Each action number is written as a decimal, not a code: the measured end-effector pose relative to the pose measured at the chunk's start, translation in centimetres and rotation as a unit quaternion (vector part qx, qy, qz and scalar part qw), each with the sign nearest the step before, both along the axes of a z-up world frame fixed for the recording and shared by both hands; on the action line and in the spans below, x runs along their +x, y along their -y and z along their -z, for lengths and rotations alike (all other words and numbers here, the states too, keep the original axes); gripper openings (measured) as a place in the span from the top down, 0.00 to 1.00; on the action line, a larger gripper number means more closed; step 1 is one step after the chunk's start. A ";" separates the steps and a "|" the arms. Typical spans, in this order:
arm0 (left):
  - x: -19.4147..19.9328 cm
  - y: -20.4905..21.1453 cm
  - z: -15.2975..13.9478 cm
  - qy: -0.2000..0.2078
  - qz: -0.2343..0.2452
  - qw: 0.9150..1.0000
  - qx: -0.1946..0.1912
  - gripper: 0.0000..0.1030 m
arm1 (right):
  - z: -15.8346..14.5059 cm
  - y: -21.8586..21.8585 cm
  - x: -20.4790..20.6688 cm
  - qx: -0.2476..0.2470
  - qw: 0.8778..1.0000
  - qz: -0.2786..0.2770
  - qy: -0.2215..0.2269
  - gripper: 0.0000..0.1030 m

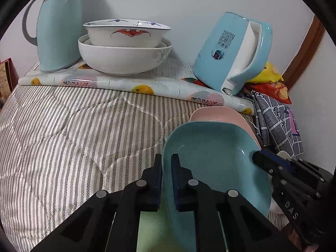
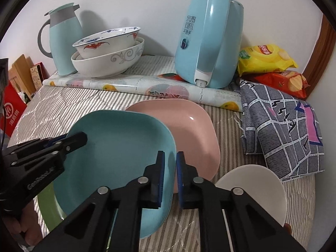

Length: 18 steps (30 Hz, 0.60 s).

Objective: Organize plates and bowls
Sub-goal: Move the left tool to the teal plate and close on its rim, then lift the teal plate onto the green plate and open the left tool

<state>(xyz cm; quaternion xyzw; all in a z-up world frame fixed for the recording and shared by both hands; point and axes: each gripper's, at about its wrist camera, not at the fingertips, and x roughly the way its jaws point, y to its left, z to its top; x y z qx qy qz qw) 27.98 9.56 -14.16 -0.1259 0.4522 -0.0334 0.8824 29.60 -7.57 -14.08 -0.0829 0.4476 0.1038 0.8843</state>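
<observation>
A blue square plate (image 1: 212,153) (image 2: 117,147) is tilted above the striped cover, overlapping a pink plate (image 1: 222,115) (image 2: 193,130) behind it. My left gripper (image 1: 167,159) (image 2: 84,136) is shut on the blue plate's left rim. On the opposite rim my right gripper (image 2: 170,155) (image 1: 255,155) is also shut. A green plate (image 2: 47,201) (image 1: 151,229) lies partly hidden under the blue one. A white plate (image 2: 252,191) rests to the right. Two stacked bowls (image 1: 126,48) (image 2: 109,54), the upper with a red bat pattern, stand at the back.
A blue thermos jug (image 1: 58,27) (image 2: 65,40) stands left of the bowls, and a blue kettle (image 1: 231,52) (image 2: 210,42) to their right, both on a fruit-print mat (image 1: 130,84). Snack bags (image 2: 268,58) and a checked cloth (image 2: 281,134) fill the right side. The striped cover (image 1: 63,136) spreads out on the left.
</observation>
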 end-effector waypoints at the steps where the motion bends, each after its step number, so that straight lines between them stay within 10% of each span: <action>1: -0.1 -0.1 0.0 0.000 -0.001 1.000 0.001 0.91 | 0.0 0.0 0.0 0.001 1.000 0.001 0.000 0.93; 18: -6.2 -2.3 -0.7 -0.003 -0.034 0.999 0.013 0.92 | -1.2 -2.3 -3.8 0.018 0.999 -0.041 0.022 0.97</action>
